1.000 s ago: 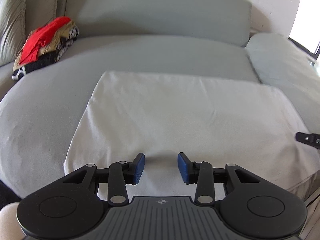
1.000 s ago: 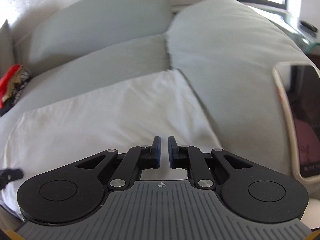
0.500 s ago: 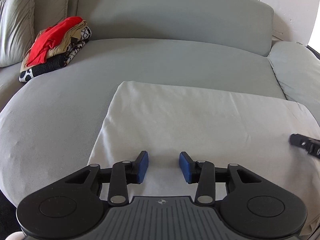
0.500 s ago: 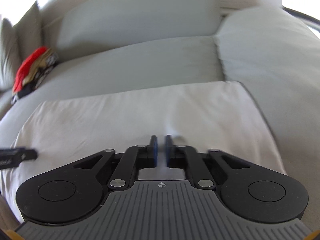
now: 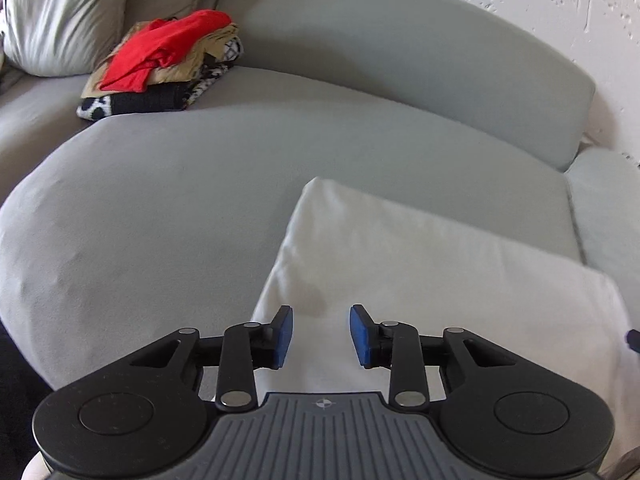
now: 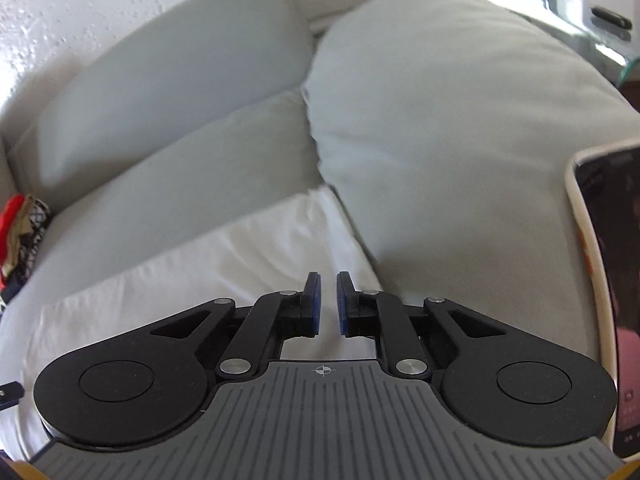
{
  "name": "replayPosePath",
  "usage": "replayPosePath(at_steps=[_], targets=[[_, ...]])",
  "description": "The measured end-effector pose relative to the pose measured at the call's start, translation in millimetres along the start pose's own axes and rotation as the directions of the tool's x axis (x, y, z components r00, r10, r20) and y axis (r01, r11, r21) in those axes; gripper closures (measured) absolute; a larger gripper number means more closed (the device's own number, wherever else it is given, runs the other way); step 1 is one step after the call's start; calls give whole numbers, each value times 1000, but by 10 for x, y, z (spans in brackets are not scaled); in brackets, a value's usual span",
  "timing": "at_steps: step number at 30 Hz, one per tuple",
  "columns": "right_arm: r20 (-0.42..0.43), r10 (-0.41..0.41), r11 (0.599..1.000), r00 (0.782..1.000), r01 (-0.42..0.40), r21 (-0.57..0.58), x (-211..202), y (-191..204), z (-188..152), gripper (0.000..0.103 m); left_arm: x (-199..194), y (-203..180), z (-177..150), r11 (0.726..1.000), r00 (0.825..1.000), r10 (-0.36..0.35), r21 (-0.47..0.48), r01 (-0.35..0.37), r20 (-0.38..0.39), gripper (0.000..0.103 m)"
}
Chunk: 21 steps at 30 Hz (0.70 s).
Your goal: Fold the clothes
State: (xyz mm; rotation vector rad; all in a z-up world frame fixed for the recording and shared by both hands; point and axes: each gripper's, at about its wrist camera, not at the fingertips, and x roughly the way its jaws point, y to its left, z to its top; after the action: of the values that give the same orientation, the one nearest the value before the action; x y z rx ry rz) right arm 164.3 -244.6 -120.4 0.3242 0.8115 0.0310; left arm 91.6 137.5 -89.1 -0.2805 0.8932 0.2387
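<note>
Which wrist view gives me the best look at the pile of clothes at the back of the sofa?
The left wrist view. There the clothes pile shows whole and sharp against the sofa, red garment on top, patterned ones beneath. The right wrist view catches only a blurred sliver of it at the left edge.

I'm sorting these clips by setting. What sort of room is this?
Most likely a home living room: a grey sofa with a throw pillow, a pile of clothes on the seat, and a white garment spread out for folding.

Each black claw [image 5: 321, 336] [image 6: 327, 304] has blue pads, silver rivets, ribbed grey base.
</note>
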Motion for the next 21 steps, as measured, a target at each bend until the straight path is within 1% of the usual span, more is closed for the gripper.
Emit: replayPosePath(at_steps=[1,3,4,5,7,8,9,10,11,12,13,14,15,16,17,18,19,20,21], targets=[[-4,15,1000,1000,-15,7,47,46,42,88,18,-24,65,1000,1000,-9,0,9,-11,72],[-21,47,999,999,-47,20,164,150,117,88,89,-84,178,999,999,-50,6,50,-14,71],[-28,64,998,998,-63,23,228,208,144,88,156,-97,232,997,997,-73,8,73,-15,68],[-33,87,996,996,-86,24,300,268,167,88,240,-108,277,996,996,-91,8,92,-13,67],[-42,167,985,985,-165,49,462,337,222,87,449,-89,366,993,993,-116,-8,116,6,68],[-47,210,976,976,-207,64,545,366,249,83,557,-76,412,992,992,-128,-17,128,16,70],[-55,254,964,966,-248,92,646,369,273,79,665,-40,452,992,992,-123,-34,124,24,72],[-71,288,951,955,-276,138,777,335,289,76,771,8,490,992,993,-111,-55,112,30,77],[-91,316,936,945,-294,193,920,287,301,73,878,55,528,992,995,-98,-77,100,36,84],[-111,326,925,939,-292,243,1056,230,309,73,978,107,551,992,996,-77,-95,81,38,86],[-120,302,928,946,-263,265,1149,165,316,77,1067,157,558,993,998,-55,-106,58,32,88],[-117,262,937,958,-223,269,1213,98,323,103,1114,192,556,994,999,-27,-101,30,35,91],[-93,198,955,976,-171,243,1219,48,337,103,1144,220,552,996,999,3,-90,1,45,93],[-50,75,980,996,-65,187,1166,24,361,103,1173,249,548,996,998,33,-79,-28,55,92],[-7,-62,989,998,62,137,1103,6,384,103,1171,260,547,997,997,53,-66,-48,64,92],[28,-118,986,993,114,121,1019,-34,401,103,1135,232,546,995,993,96,-46,-93,74,92],[58,-123,986,991,115,122,920,-88,420,103,1089,189,545,988,985,152,-24,-151,86,92],[88,-124,985,988,112,128,806,-130,436,103,1043,147,543,978,973,208,-3,-208,99,95],[121,-128,985,984,112,130,681,-154,449,103,987,113,534,967,960,253,13,-256,117,96]])
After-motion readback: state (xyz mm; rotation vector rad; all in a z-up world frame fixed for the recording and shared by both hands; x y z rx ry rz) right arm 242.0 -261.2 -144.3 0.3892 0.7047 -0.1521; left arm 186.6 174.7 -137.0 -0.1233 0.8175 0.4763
